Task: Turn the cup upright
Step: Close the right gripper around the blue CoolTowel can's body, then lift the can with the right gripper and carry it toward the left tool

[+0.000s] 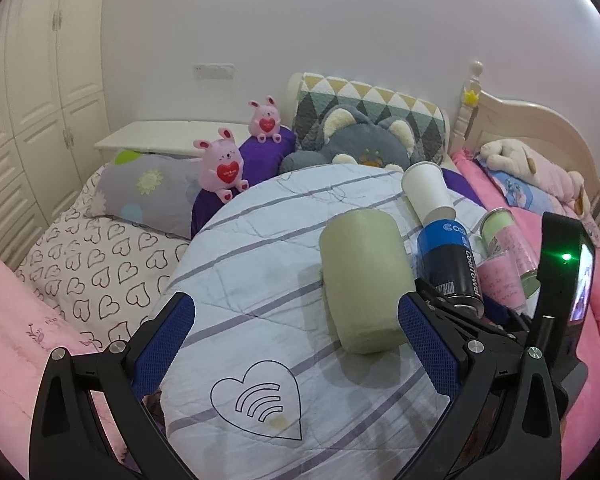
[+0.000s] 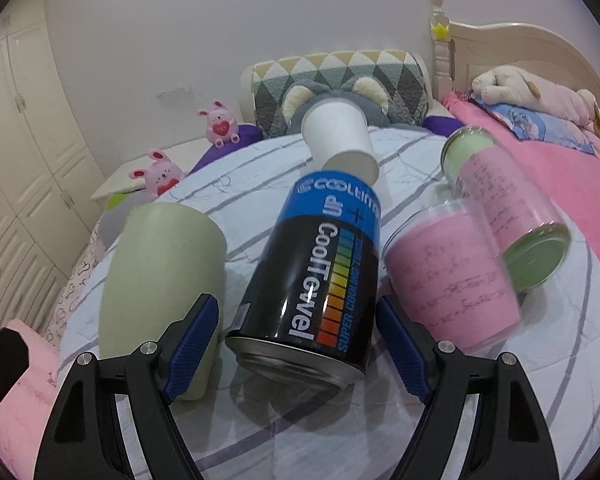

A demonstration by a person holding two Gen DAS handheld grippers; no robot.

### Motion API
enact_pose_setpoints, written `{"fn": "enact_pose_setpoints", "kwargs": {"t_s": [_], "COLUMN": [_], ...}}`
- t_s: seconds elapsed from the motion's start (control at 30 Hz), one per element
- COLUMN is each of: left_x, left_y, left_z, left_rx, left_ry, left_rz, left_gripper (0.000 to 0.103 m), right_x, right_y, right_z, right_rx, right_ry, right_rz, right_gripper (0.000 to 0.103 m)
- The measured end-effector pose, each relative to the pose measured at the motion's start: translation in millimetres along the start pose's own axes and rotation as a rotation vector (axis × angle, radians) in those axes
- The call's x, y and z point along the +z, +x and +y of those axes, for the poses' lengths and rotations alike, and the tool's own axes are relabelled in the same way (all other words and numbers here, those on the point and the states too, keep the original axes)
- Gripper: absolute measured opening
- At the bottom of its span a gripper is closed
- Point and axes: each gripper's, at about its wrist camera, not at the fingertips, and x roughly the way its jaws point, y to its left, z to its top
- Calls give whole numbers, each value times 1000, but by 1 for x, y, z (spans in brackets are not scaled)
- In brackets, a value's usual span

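Observation:
Several containers lie on their sides on a striped white quilt [image 1: 260,280]. A pale green cup [image 1: 362,280] lies just ahead of my open left gripper [image 1: 296,344], nearer its right finger; it also shows at the left of the right wrist view [image 2: 160,276]. A blue-and-black CoolTowel can [image 2: 316,280] lies between the open fingers of my right gripper [image 2: 298,344], not gripped. A white paper cup [image 2: 340,140] lies behind it. A pink-filled clear cup [image 2: 452,272] and a pink-labelled can with green lids [image 2: 504,208] lie to the right.
Two pink bunny toys [image 1: 222,168], a grey cat plush [image 1: 364,144] and a patterned cushion [image 1: 380,100] sit at the bed's head. A pink blanket [image 2: 560,184] and headboard [image 2: 512,40] lie to the right, wardrobe doors [image 1: 28,80] to the left.

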Motion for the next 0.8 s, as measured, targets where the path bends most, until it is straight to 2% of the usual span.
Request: {"fn": "enact_pose_setpoints", "kwargs": {"t_s": [0.23,0.3,0.33,0.63,0.8], "left_x": [-3,-3,-3,-6,-9], "left_y": [4,2,1,-14,-25], "left_z": [-5,-6,-6,-10,-18], "left_rx": [-13,-15,-17,-24,-24], "left_ry": [10,7,6,-1,0], "left_rz": [16,15,13,12,7], "left_gripper": [103,103,103,103,103], "right_x": [0,0,0,-4,-17], "right_y": [6,5,5,-2,-17], "right_z": [-7,-7,-7,-10,-10], "right_rx": [31,41,41,73,99], "right_ry": [40,36,34,4,-37], "right_rz": [16,16,21,41,72], "right_gripper": [82,80,75,74,74]}}
